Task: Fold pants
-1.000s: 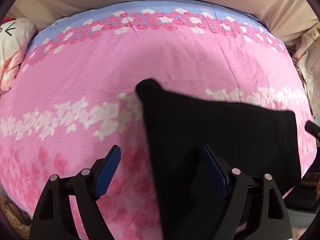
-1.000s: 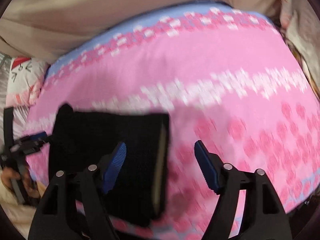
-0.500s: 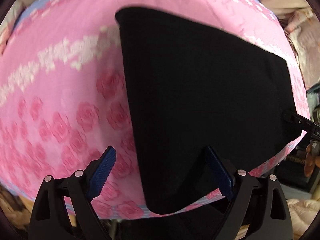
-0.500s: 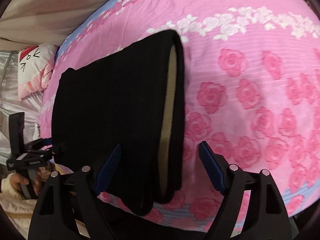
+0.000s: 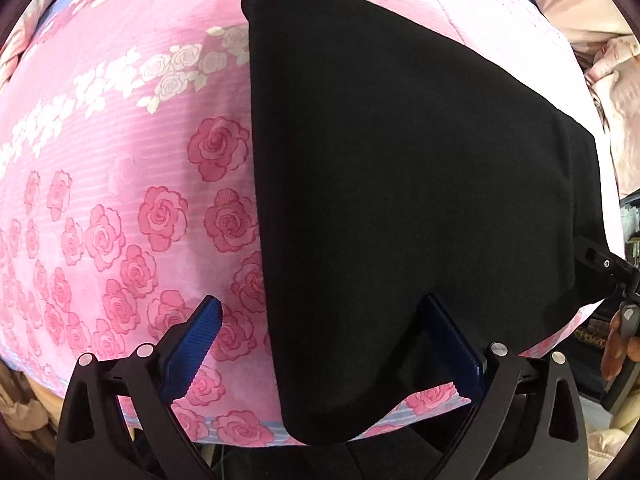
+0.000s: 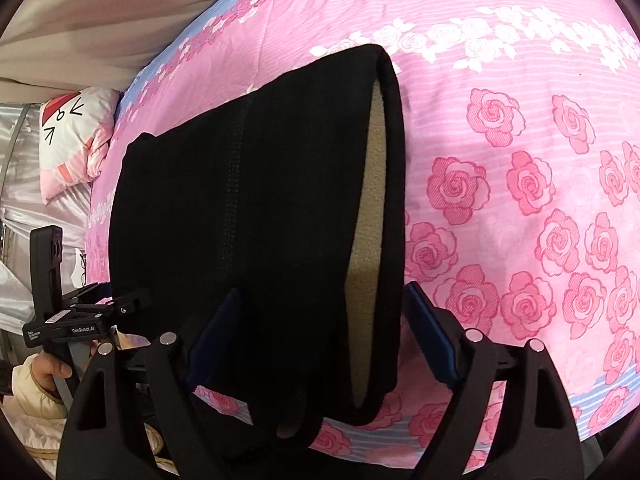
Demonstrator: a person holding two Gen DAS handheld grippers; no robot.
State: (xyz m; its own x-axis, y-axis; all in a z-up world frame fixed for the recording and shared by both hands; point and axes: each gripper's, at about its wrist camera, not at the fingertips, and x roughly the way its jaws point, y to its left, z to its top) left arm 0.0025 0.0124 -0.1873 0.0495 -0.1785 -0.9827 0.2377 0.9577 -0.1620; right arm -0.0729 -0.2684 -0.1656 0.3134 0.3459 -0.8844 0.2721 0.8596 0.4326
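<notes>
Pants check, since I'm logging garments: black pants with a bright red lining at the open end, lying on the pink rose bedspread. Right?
Not quite. The right wrist view shows the lining is tan, not bright red. The rest holds: the pants are black and lie on the pink rose bedspread.

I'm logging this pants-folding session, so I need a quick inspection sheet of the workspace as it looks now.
Surface: pink rose-print bedspread, smooth.
Job's things: black pants lie folded flat near the bed's front edge; tan lining shows at the opening.
Clutter: cartoon pillow at the far corner.
Grippers: left gripper and right gripper both open, jaws just widened, each astride a pants edge, pads not pressing.
Cables: nothing seen.
Surroundings: beige cloth behind the bed; a hand on the left gripper's handle.
</notes>
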